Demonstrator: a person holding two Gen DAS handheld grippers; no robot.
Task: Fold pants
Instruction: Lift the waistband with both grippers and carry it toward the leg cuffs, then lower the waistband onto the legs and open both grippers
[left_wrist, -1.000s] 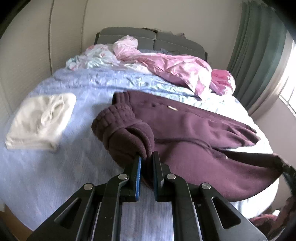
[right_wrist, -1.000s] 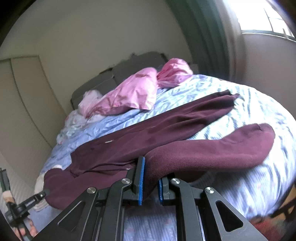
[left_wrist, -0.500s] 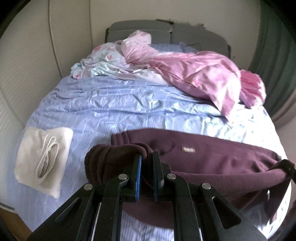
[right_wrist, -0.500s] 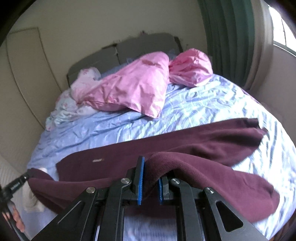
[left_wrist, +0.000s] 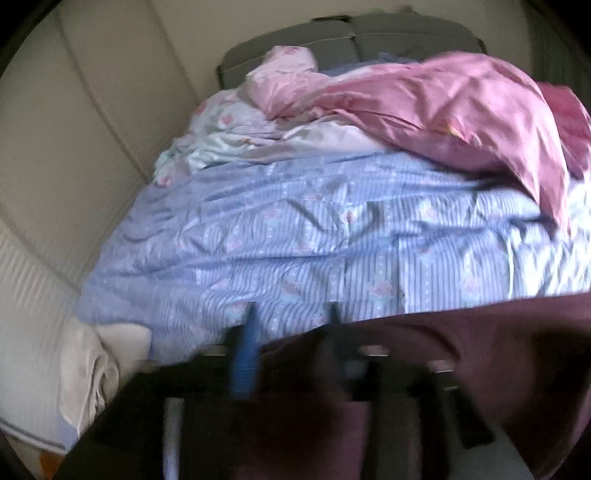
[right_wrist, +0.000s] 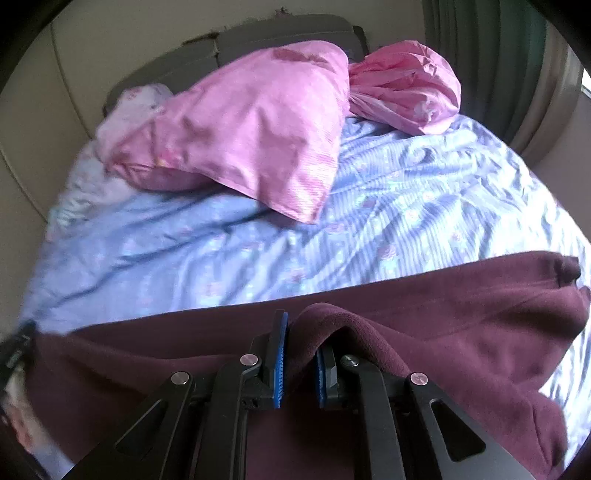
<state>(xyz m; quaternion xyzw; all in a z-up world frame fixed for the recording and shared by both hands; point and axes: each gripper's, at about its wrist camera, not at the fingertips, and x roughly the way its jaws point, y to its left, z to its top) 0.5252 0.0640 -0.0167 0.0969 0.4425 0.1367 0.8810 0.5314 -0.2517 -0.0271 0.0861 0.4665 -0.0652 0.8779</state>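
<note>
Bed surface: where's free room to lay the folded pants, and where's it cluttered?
Free: the blue sheet between the maroon pants and the pink duvet. Crowded: headboard end, under the duvet and floral bedding; a cream folded cloth takes the left near corner.

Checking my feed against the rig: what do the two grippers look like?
Right gripper: matte black linkage arms with triangular cut-outs, round silver pivot pins, and ribbed blue pads on the inner faces of two black fingers. Left gripper: blurred, but the same black frame and a blue pad show. No cables, markings or sleeves are visible.
</note>
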